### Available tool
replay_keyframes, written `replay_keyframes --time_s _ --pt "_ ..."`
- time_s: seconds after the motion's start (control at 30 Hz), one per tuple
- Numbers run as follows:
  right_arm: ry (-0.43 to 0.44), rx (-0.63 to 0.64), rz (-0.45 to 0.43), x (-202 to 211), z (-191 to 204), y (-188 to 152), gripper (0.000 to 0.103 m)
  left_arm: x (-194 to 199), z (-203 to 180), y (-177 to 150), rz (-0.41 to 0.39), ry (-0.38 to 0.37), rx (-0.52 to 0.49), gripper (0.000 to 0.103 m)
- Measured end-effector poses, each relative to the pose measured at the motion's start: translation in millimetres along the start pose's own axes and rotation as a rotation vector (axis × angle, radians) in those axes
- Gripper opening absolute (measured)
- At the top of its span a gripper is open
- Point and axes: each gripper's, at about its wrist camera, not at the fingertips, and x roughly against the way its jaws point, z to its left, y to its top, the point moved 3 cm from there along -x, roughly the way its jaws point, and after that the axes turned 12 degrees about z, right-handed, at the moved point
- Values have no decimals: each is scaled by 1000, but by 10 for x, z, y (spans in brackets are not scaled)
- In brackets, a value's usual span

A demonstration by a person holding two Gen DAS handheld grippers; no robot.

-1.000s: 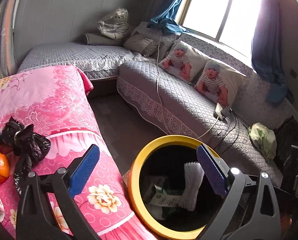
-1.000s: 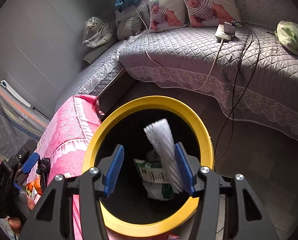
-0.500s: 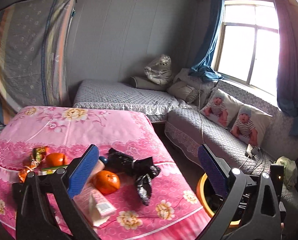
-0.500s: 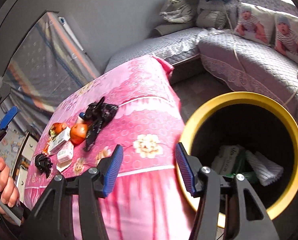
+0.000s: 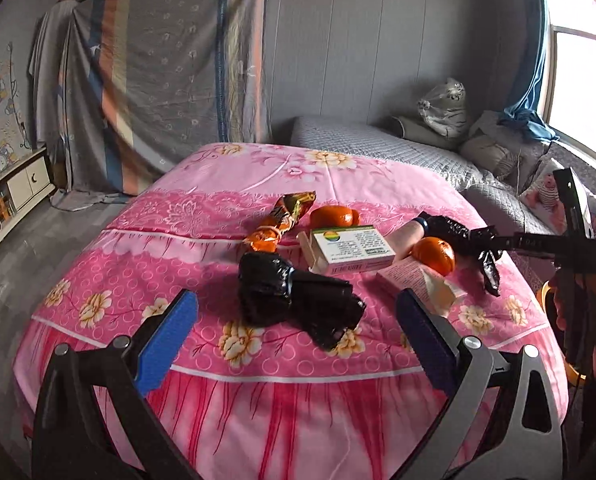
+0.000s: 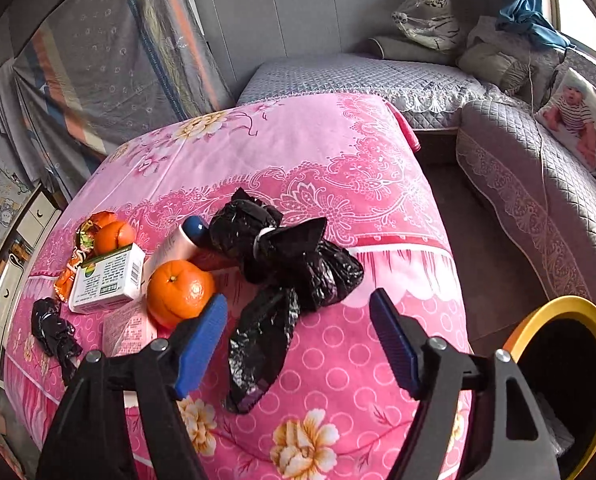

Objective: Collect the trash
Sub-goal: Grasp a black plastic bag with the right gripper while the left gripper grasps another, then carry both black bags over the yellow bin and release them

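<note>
Hovering over the near edge of the pink flowered tablecloth [image 5: 258,184], the left gripper [image 5: 296,336] has its blue pads spread, nothing between them; a crumpled black plastic bag [image 5: 298,300] lies just ahead. The right gripper [image 6: 298,340] is also spread and empty, its jaws having just been opening, above a second, longer black bag [image 6: 286,280] of shiny film. Beyond sit a round orange [image 6: 180,292], a white and green carton [image 6: 108,280] with print too small to read, a pink tube [image 6: 178,242] and a foil wrapper [image 5: 290,212]. At right stands the yellow-rimmed bin [image 6: 570,312]; farther off, a grey quilted sofa [image 6: 538,184].
</note>
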Motion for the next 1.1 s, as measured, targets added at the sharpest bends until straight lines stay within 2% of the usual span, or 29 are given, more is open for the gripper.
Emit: replay_keyframes --time_s 0.07,0.2,0.27,0.33,0.4,0.5,0.57,0.63,0.73,0.8,0.83,0.87,0.9,0.93,1.03,1.1 --pt "-5 3 25 -137 30 92 71 -154 117 -51 49 48 9 95" --pt "-13 16 32 -258 70 141 69 -403 293 -48 135 32 46 95" --pt "-1 15 44 -302 77 118 55 -463 312 -18 132 60 38 95" --pt "-8 15 42 -286 62 83 19 -500 329 35 126 73 25 95" --pt "16 27 30 -207 58 37 3 -534 352 105 122 71 20 95" --pt "81 8 -3 25 -4 -34 1 -646 361 219 125 42 -13 95" --pt "139 2 -22 224 -38 -113 1 -771 390 308 149 45 -21 94" --pt "196 4 -41 440 -50 -230 1 -896 410 382 180 3 -22 94" --pt "250 12 -62 719 -75 -435 1 -1087 370 421 237 -15 -47 93" --pt "300 9 -63 868 -79 -571 1 -1161 327 418 267 -41 -54 72" --pt "327 8 -61 932 -74 -632 1 -1180 309 414 287 -68 -51 54" --pt "347 9 -61 993 -62 -689 1 -1179 294 410 297 -88 -45 47" --pt "368 13 -64 1056 -45 -743 1 -1159 287 405 290 -75 -46 38" --pt "386 20 -66 1113 -8 -797 1 -1115 274 402 278 -62 -55 25" --pt "434 45 -70 1262 100 -913 1 -903 273 377 241 -89 -46 21" --pt "449 61 -75 1346 161 -955 1 -680 283 354 189 -92 -40 21"
